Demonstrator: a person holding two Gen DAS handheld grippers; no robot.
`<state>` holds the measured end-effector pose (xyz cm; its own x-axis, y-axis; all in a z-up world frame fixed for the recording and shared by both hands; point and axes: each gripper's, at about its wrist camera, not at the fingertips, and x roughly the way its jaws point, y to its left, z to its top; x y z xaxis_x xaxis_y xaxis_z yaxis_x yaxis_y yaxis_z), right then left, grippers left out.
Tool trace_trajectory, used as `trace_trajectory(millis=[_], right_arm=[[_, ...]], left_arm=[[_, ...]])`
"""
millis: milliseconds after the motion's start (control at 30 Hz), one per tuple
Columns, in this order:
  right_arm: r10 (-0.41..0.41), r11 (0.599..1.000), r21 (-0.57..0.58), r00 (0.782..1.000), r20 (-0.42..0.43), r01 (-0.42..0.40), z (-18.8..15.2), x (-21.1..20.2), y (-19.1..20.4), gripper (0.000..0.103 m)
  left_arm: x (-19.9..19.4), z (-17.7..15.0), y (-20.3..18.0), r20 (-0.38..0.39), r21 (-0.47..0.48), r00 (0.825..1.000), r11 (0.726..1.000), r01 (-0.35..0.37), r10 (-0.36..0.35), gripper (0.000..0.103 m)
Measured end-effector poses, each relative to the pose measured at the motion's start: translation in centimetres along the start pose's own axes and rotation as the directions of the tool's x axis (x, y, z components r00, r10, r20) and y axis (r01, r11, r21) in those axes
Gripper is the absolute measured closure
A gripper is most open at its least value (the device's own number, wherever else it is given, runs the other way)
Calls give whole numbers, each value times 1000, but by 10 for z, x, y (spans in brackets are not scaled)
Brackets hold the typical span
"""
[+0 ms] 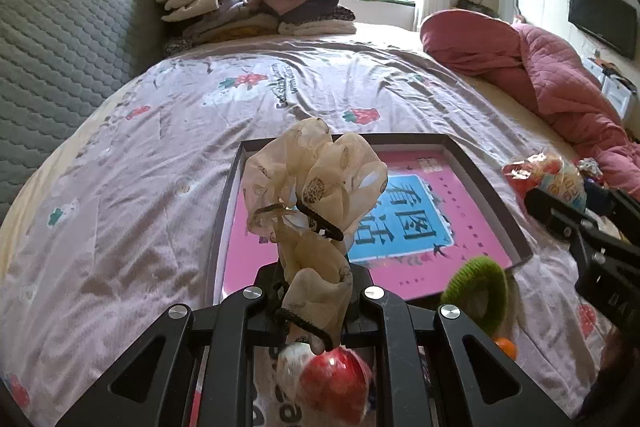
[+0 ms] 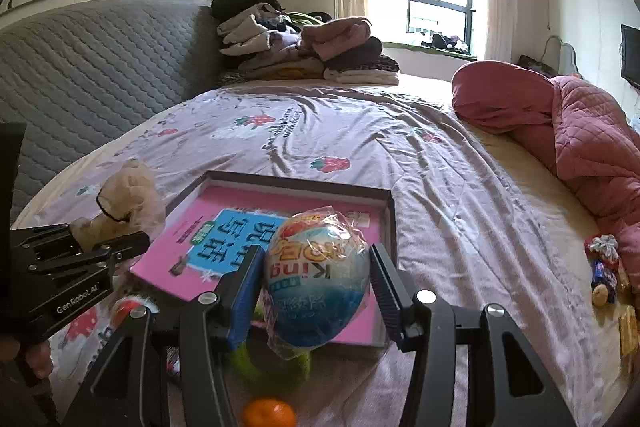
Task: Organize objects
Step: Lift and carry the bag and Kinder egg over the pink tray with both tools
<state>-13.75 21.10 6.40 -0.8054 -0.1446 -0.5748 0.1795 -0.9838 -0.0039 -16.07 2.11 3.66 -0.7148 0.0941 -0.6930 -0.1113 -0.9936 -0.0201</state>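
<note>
While our left gripper [image 1: 316,291] is clamped tight on a beige chiffon scrunchie [image 1: 316,187] and our right gripper [image 2: 316,291] holds a wrapped egg-shaped toy [image 2: 318,279] between half-spread jaws, both things hang above the near edge of the shallow box lid [image 2: 390,223] with its pink book [image 1: 420,227]. Close around us on the flowered sheet [image 1: 120,187] lie a green hair tie [image 1: 476,291], a tangerine [image 2: 269,413] and a red ball [image 1: 334,383]. Beyond the lid's far rim we see bare sheet up to the folded clothes [image 1: 256,7], with the pink quilt [image 2: 568,131] bounding the right side.
</note>
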Motion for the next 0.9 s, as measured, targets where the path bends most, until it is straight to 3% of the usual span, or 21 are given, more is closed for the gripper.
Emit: trace_trajectory(millis=[400, 900], right_arm=[[-12, 1000, -8, 999, -35, 11, 16, 47, -14, 50], [34, 999, 17, 984, -174, -31, -6, 86, -14, 50]], left_arm=[[45, 15, 7, -70, -9, 998, 1000, 0, -1, 86], [90, 7, 16, -174, -16, 985, 1000, -10, 7, 85]])
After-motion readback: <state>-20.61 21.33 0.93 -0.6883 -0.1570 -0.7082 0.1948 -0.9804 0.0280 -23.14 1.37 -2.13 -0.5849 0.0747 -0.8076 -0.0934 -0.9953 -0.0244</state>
